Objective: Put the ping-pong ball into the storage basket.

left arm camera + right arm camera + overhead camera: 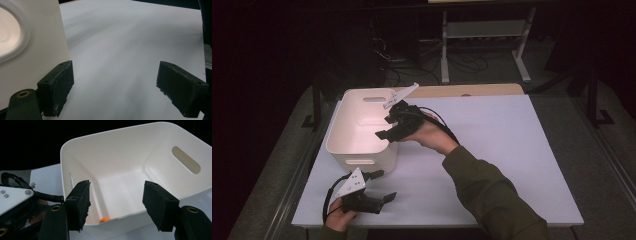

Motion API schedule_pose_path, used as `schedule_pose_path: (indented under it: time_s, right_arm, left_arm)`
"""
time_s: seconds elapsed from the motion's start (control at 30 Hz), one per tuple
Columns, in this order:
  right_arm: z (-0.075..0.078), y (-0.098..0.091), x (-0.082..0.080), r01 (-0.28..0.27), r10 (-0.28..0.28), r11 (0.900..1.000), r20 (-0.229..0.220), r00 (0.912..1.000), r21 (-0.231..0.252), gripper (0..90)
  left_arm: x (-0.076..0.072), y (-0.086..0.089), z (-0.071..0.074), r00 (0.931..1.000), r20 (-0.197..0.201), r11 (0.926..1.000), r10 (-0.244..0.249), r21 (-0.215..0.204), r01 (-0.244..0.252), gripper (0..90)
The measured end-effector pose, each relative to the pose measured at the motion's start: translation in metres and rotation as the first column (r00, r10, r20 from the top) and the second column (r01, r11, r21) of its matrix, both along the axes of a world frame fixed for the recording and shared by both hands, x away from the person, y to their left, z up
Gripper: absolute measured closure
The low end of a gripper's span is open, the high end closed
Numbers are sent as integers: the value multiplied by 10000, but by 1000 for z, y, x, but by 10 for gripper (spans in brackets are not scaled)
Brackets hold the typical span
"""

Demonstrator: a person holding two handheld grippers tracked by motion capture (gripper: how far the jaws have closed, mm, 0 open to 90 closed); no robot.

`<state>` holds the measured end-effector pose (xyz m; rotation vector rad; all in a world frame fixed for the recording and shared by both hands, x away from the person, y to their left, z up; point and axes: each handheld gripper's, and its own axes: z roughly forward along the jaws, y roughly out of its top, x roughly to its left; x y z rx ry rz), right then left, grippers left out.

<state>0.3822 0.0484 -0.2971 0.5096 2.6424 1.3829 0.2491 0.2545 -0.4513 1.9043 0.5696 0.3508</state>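
The right gripper (384,127) hangs over the near right rim of the white bin (343,131), its black jaws standing apart with nothing between them. In the right gripper view (116,202) those jaws frame the inside of the bin (130,165), and a small orange thing (104,219) lies on the bin's floor, close against the wall nearest the camera; only its top peeks over the rim, so what it is cannot be told. The hand (428,132) carrying this gripper comes in from the right of the bin on a green sleeve (492,195).

The left gripper (384,186) rests in front of the bin, near its front right corner, jaws spread wide and empty. In the left gripper view (115,92) one jaw lies just beside the bin's outer wall (42,40), with the bare white table (130,45) between the jaws. The bin stands on the left part of the table (502,150).
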Motion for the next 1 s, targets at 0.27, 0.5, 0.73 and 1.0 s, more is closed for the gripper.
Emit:
schedule_pose_path:
  time_s: [0.27, 0.5, 0.73, 1.0]
  right_arm:
    - [0, -19, 0, 327, -327, 9994, 13, 9995, 75, 356]
    - [-6, -31, -1, 598, -598, 9982, 34, 9982, 72, 318]
    - [-17, -41, -2, 854, -854, 9963, -88, 9963, 26, 258]
    - [-30, -50, -6, 1196, -1196, 9928, -61, 9928, -17, 203]
  left_arm:
    - [0, 0, 0, 10000, -3, 10000, 3, 10, -3, 141]
    - [0, 0, 0, 10000, -10, 10000, 5, 5, -5, 141]
    - [0, 0, 0, 10000, -9, 10000, -8, 54, 8, 141]
    - [0, 0, 0, 10000, 9, 10000, -4, 34, 4, 141]
